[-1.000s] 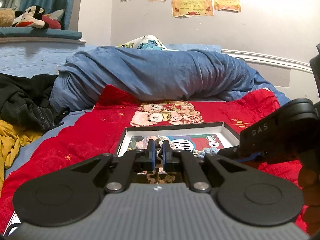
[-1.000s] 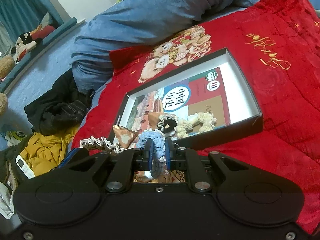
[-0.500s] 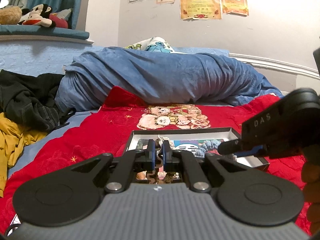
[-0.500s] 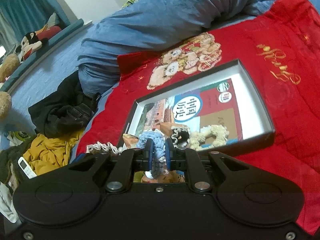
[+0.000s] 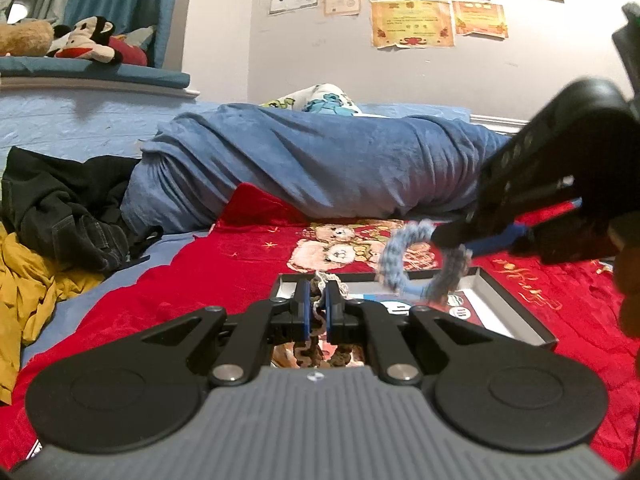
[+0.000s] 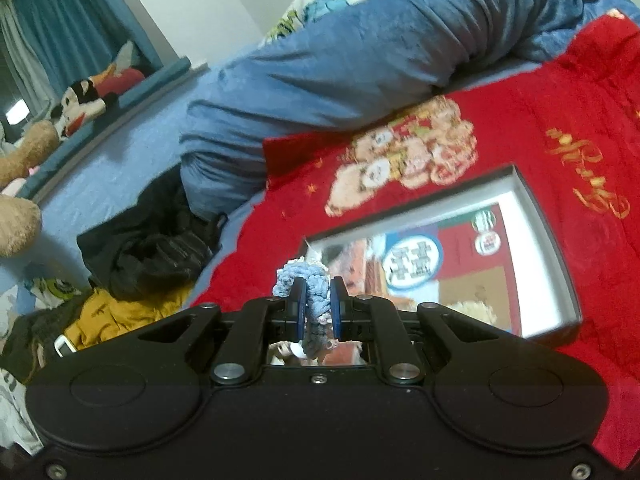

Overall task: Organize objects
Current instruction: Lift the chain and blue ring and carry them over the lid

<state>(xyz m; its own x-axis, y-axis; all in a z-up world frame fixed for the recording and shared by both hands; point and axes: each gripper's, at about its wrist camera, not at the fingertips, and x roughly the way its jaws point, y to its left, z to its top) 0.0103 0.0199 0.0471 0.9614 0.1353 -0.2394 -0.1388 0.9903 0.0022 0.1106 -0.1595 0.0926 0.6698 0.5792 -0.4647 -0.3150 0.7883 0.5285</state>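
At the far left, black clothes (image 5: 68, 204) and a yellow cloth (image 5: 32, 280) are lying in a heap on the bed. Behind them a rolled blue blanket (image 5: 312, 164) is stretching across, with a red blanket (image 5: 224, 272) spread in front of it.

My left tongs (image 5: 315, 312) are pressing together on a thin cream lace trim (image 5: 320, 284), pinching it just over the near left corner of the box (image 5: 516, 304). The box is a shallow, dark-rimmed tray, sitting open on the red blanket, with a printed sheet (image 6: 440, 264) lying flat inside.

To the right, my right tongs (image 6: 316, 308) are pinching a blue crocheted ring (image 5: 420, 260). I am holding it in the air above the box, clear of the tray, and it is hanging blurred from the tips.
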